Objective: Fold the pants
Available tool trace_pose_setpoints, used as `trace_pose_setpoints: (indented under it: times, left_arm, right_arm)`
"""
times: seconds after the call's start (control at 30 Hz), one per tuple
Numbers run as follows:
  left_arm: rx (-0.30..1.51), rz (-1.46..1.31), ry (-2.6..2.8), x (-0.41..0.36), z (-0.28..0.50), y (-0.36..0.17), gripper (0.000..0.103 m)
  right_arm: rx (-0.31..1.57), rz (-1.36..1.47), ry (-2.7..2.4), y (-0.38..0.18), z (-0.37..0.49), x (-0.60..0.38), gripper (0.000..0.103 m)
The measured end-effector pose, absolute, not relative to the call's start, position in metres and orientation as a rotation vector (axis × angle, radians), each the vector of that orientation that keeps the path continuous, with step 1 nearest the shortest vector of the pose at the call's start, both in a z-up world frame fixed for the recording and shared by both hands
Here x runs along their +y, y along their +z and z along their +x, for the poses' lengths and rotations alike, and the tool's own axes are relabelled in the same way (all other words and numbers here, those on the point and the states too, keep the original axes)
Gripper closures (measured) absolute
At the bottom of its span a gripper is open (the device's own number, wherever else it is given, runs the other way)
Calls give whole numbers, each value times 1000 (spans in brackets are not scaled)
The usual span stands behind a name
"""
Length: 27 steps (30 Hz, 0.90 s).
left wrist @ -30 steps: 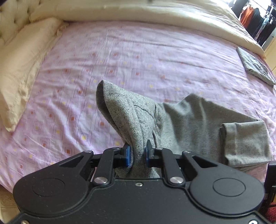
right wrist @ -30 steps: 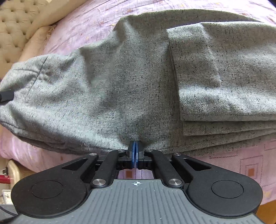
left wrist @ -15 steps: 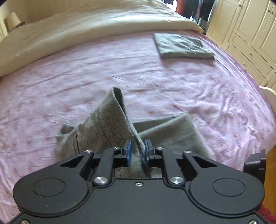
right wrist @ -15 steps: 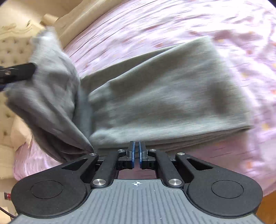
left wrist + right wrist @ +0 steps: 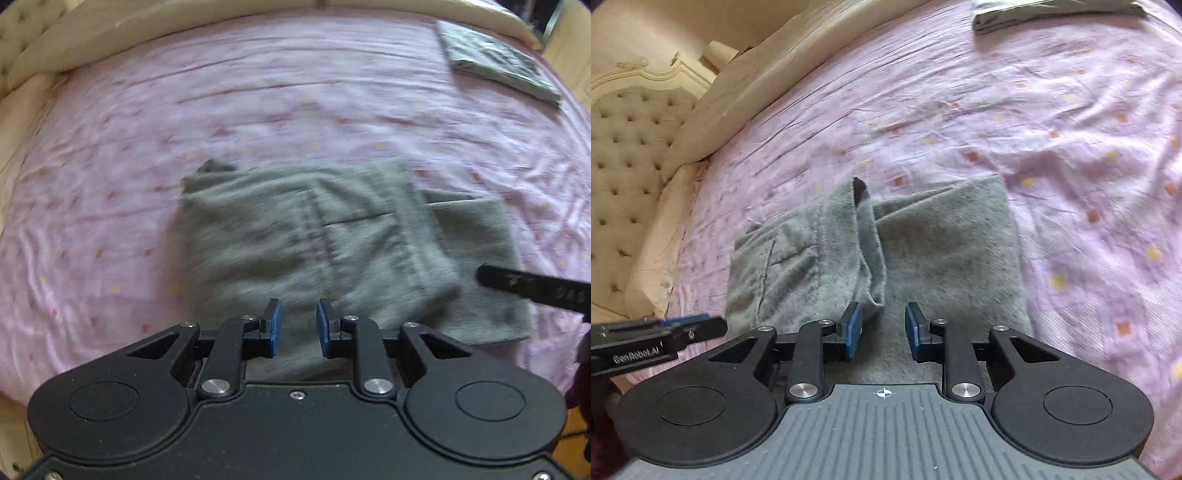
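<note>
The grey pants [image 5: 314, 240] lie folded in a thick bundle on the pink bedspread [image 5: 258, 92]. Their waistband end with the pocket seam rests on top of the folded legs. My left gripper [image 5: 298, 326] hovers over the near edge of the bundle. Its jaws are opening, and the blue pads [image 5: 274, 328] stand apart with no cloth pinched. In the right wrist view the pants [image 5: 942, 240] show a raised fold down the middle. My right gripper [image 5: 882, 330] sits above their near edge, its jaws also opening and clear of the fabric. The left gripper [image 5: 683, 326] shows at that view's left edge.
A second folded grey garment [image 5: 498, 62] lies at the far right of the bed. A cream duvet [image 5: 166, 33] runs along the far side. A tufted headboard [image 5: 628, 155] and cream pillow [image 5: 653, 266] stand at the left. The bed's edge is near both grippers.
Both grippers carried the waist end across onto the folded legs and let go. The pants now lie flat, and both pairs of pads have parted.
</note>
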<state>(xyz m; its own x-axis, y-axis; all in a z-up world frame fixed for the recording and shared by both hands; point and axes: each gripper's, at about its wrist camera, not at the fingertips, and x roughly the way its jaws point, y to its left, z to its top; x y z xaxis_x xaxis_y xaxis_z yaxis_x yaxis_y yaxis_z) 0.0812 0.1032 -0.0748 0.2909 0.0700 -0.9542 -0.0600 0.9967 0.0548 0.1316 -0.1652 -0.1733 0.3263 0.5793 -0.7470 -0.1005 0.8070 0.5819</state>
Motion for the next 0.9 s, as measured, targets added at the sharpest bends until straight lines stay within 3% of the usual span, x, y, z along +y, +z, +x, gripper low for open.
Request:
trace_pose_setpoints:
  times: [0.1,0.27,0.53,0.57,0.63,0.9]
  left_arm:
    - [1323,-71,234,149,65,-83,71]
    - [1351,-160,379,200,39,-84,71]
    - [1384,-181,379,224,45,-93,71]
    - [1388,-178,367,223,49,-94,71]
    - [1387,-176,331,221,59,-95,71]
    - [1349,-99,170,203,99,-90,69]
  right_arm:
    - [1200,491,491,-179,150,-153,75]
    - [1237,518,444,-191,168,-143,61]
    - [1334,559,488,-202,170,-126,51]
    - [1337,493,484,-197,167,-117,54]
    - [1291,337,489,-179,159,-98,94]
    - [1035,197,485,-71,107,-110,95]
